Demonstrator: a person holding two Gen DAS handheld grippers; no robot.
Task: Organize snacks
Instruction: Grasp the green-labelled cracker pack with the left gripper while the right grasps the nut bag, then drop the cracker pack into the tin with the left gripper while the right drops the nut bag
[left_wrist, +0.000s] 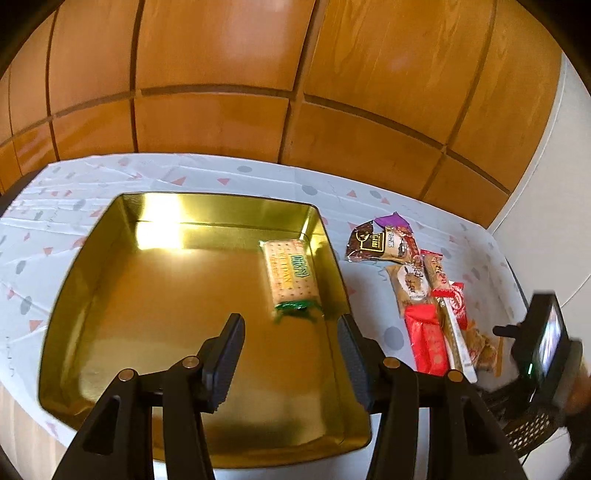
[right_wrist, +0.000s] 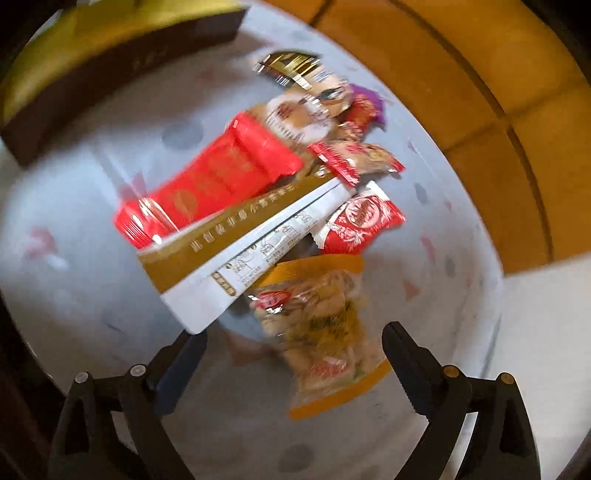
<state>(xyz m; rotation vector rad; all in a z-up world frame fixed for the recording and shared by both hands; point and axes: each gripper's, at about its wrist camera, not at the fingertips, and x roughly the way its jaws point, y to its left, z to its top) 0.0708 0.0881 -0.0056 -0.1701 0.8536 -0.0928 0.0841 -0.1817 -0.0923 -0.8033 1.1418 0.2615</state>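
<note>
A shallow gold tin (left_wrist: 92, 295) sits on the patterned cloth. A cracker packet (left_wrist: 288, 273) with a green end lies inside by the tin's right wall. My left gripper (left_wrist: 291, 319) hangs open over the tin, short of that packet, with nothing between its fingers. Right of the tin lies a pile of snacks (left_wrist: 424, 295). My right gripper (right_wrist: 294, 332) is wide open above it, pointing steeply down. A clear nut packet (right_wrist: 325, 325) with orange ends lies between its fingers, and the pads stand off it. Beyond are a long gold-and-white sachet (right_wrist: 251, 240), a red packet (right_wrist: 214, 177) and a red-and-white bar (right_wrist: 354, 221).
The tin's dark outer wall (right_wrist: 110, 55) shows at the upper left of the right wrist view. Wooden wall panels (left_wrist: 221, 74) stand behind the table, and a white wall (left_wrist: 554, 221) is to the right. The right gripper's body with its small screen (left_wrist: 546, 343) is near the pile.
</note>
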